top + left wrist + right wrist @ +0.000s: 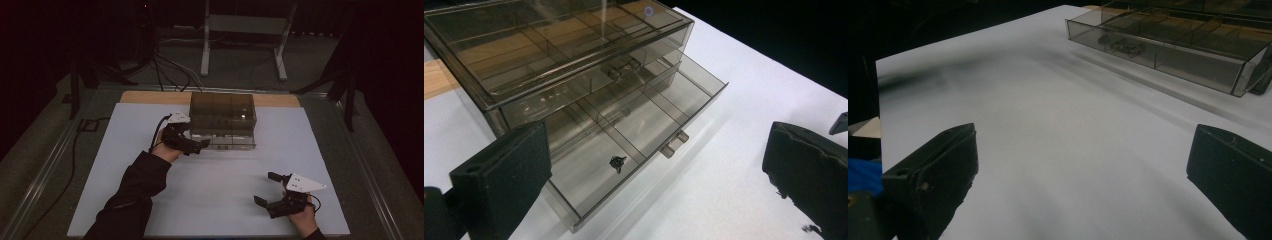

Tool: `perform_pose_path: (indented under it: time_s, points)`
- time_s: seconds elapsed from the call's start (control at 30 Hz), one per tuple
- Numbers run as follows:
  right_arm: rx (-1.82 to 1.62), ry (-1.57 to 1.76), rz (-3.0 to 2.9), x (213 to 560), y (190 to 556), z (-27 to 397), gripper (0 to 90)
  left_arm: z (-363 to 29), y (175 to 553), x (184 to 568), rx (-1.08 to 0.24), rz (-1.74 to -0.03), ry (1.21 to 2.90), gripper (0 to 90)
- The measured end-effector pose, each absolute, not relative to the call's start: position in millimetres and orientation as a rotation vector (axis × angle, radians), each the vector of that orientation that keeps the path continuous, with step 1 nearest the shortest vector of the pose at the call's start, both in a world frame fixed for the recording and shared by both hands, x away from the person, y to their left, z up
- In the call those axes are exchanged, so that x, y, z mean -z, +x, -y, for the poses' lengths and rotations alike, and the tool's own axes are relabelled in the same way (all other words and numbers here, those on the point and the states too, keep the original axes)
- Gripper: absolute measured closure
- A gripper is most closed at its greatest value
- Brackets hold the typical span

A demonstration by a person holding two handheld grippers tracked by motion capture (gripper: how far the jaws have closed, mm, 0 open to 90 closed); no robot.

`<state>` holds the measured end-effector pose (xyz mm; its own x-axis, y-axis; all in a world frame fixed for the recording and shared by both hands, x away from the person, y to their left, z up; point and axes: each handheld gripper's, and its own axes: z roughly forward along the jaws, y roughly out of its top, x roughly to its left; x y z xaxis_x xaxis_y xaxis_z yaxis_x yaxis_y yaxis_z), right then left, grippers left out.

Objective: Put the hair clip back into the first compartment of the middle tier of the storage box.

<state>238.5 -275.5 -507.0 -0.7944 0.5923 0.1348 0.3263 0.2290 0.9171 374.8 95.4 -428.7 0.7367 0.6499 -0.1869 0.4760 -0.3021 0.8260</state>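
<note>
A smoky see-through drawer box (222,112) stands at the back middle of the white table top (215,185). Its lower drawer (659,112) is pulled out toward me, divided into compartments, with a small handle (675,142) on its front. A small dark object (617,163) lies in the drawer's near compartment. My left gripper (197,146) hovers by the drawer's left end, open, with nothing between its fingers (506,170). My right gripper (266,188) rests near the front right of the table, open and empty; in the right gripper view the drawer (1168,50) lies far ahead.
A strip of wooden table (150,96) shows behind the white top. Beyond it are a metal stand (245,30) and cables (170,70) on the dark floor. Bare white surface stretches between the two grippers.
</note>
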Motion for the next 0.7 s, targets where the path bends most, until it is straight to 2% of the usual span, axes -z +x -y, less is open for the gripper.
perform_pose_path:
  time_s: [0.43,0.7]
  points:
    - [-1.61,0.868,-2.257,507,240,275,0.2,-117,366,429,-0.184,-0.861,1.908,0.5]
    - [-1.602,0.859,-2.273,507,241,272,0.3,-131,356,434,-0.208,-0.853,1.921,0.5]
